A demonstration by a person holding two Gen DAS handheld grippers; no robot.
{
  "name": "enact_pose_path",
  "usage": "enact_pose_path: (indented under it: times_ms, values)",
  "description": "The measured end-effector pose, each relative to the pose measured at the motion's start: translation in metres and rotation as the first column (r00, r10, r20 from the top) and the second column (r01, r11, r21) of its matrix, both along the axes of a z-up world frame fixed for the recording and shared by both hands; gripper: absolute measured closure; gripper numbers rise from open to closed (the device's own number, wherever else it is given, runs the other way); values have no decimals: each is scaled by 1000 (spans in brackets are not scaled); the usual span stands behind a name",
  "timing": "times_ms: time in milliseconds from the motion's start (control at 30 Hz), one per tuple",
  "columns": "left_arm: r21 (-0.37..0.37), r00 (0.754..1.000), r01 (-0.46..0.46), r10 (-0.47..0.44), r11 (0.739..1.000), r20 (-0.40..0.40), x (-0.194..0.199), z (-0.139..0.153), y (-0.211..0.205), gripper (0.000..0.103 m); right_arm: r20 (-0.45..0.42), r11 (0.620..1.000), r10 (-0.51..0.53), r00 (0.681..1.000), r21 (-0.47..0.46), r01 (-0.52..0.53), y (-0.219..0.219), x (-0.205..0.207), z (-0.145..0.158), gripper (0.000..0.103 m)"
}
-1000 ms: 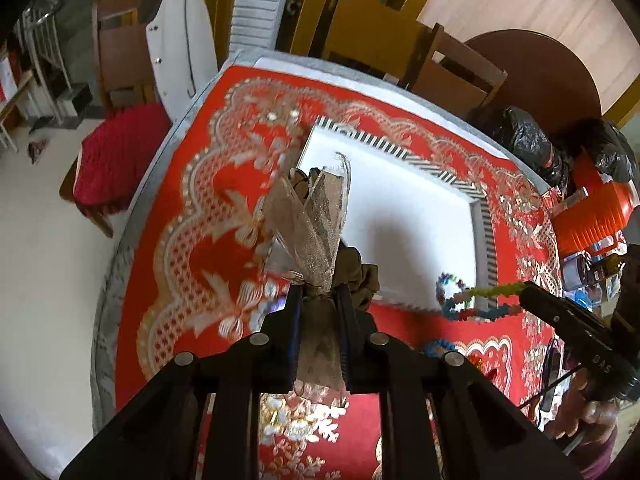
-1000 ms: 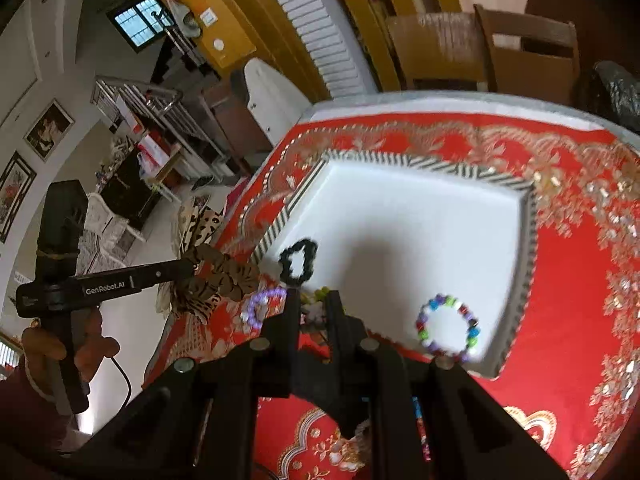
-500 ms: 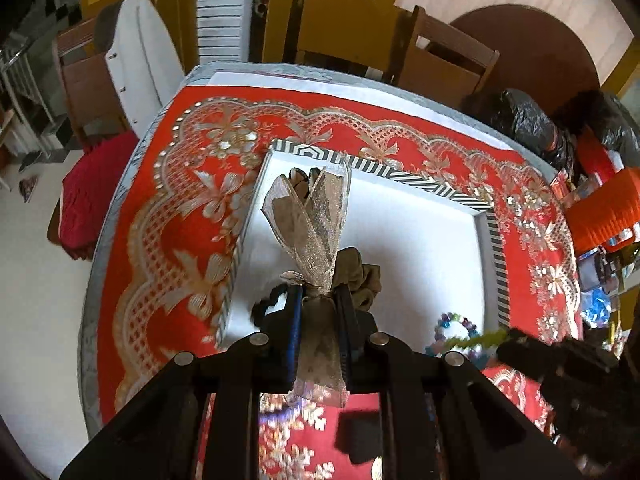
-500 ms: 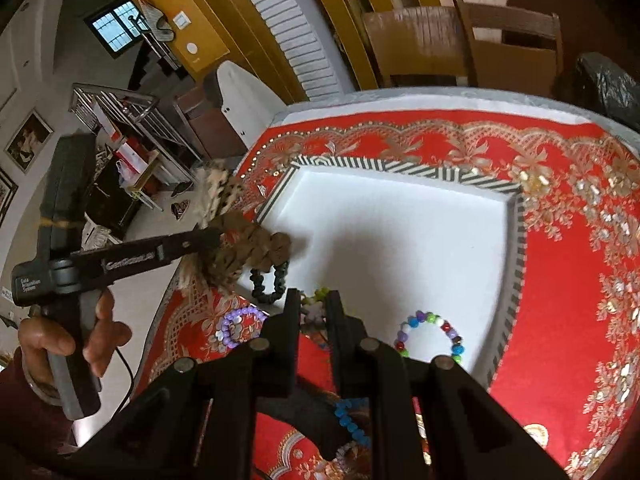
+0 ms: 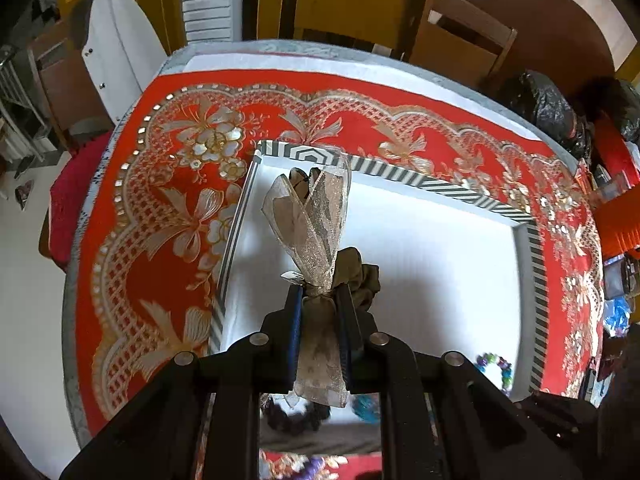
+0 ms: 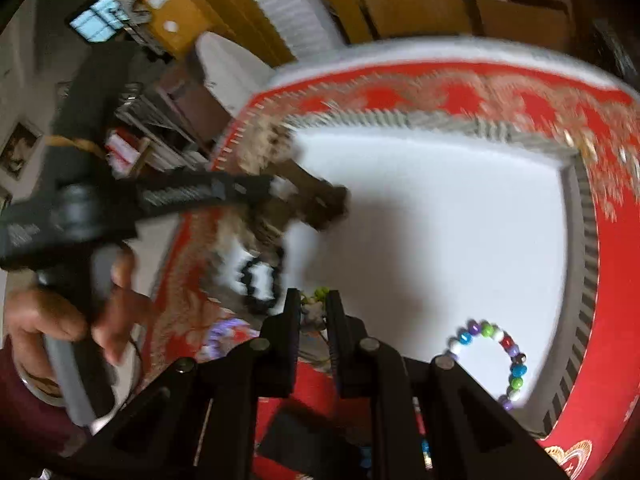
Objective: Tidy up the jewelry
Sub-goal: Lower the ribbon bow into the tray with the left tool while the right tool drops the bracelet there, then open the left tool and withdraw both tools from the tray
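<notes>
My left gripper (image 5: 320, 304) is clamped on a sheer ribbon hair tie (image 5: 316, 232), held over the near-left part of the white tray (image 5: 440, 240). My right gripper (image 6: 314, 308) pinches a small beaded piece (image 6: 316, 300) at the tray's near edge. A beaded bracelet (image 6: 492, 356) lies by the right rim (image 6: 576, 240); the middle is bare. A red cloth (image 5: 160, 208) covers the bench.

A home dining room: wooden chairs (image 5: 452, 36), red embroidered tablecloth (image 5: 168, 208), framed pictures (image 6: 18, 150)
</notes>
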State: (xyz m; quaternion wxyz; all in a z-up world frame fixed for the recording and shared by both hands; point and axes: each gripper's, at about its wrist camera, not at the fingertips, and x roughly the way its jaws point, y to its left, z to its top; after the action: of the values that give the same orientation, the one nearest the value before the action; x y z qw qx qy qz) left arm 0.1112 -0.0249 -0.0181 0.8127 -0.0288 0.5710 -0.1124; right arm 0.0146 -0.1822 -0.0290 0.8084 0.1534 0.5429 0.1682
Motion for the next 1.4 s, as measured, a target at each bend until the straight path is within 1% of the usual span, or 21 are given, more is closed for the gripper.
enact_pose_path:
  times_ms: [133, 267, 333, 400, 433, 500, 533, 567, 600, 700, 867, 1033, 1100, 1133, 1167, 1267, 1400]
  values:
    - [12, 1000, -10, 10, 1000, -23, 12, -14, 1, 100, -60, 999, -31, 998, -21, 30, -13, 0, -22, 90]
    - [38, 999, -14, 15, 999, -30, 18, -23, -1, 100, -70, 998, -23, 997, -53, 19, -12, 0, -28, 90]
    - [49, 1000, -23, 24, 999, -18, 19, -24, -2, 100, -61, 997, -12, 998, -71, 8, -9, 0, -26, 89]
    - [55, 1000, -24, 25, 998, -8, 19, -24, -4, 99, -57, 997, -3, 998, -78, -2, -7, 0, -25, 86]
    - [56, 1000, -26, 26, 998, -5, 19, -23, -5, 96, -56, 997, -3, 998, -80, -2, -6, 0, -24, 85]
    - [50, 1000, -29, 29, 998, 5, 18, -21, -5, 93, -52, 997, -6, 999, -76, 2, -6, -1, -21, 79]
    - [52, 999, -31, 31, 998, 8, 17, -20, -4, 88, -47, 997, -7, 999, -73, 4, -6, -2, -19, 77]
    - [53, 999, -34, 33, 998, 13, 16, -18, -4, 85, -40, 998, -10, 999, -70, 7, -7, -3, -16, 71]
    - [53, 999, -36, 35, 998, 20, 15, -15, -3, 84, -29, 998, -12, 1000, -67, 10, -8, -4, -13, 68]
    - [65, 998, -39, 36, 997, 50, 10, -5, -3, 84, 16, 997, -7, 1000, -74, 8, -8, -8, 1, 64]
    - [84, 994, -36, 27, 996, 106, -7, 16, -3, 84, 68, 995, -15, 998, -100, 22, -12, -20, 19, 62]
    - [105, 987, -50, 34, 993, 156, -33, 35, -3, 84, 122, 992, -41, 992, -111, 55, -19, -37, 39, 60]
    - [120, 984, -55, 33, 991, 175, -47, 42, -4, 84, 152, 989, -53, 987, -127, 72, -21, -46, 48, 52]
    - [122, 983, -54, 31, 991, 182, -54, 44, -5, 84, 164, 988, -56, 985, -136, 79, -22, -50, 52, 49]
    - [123, 982, -53, 29, 991, 186, -61, 46, -5, 84, 179, 985, -60, 982, -146, 87, -23, -56, 56, 47]
    - [131, 982, -55, 30, 990, 187, -81, 50, -7, 84, 190, 983, -70, 979, -153, 100, -27, -67, 64, 47]
    - [118, 983, -77, 56, 990, 174, -106, 49, -5, 84, 208, 981, -76, 975, -161, 111, -35, -87, 72, 47]
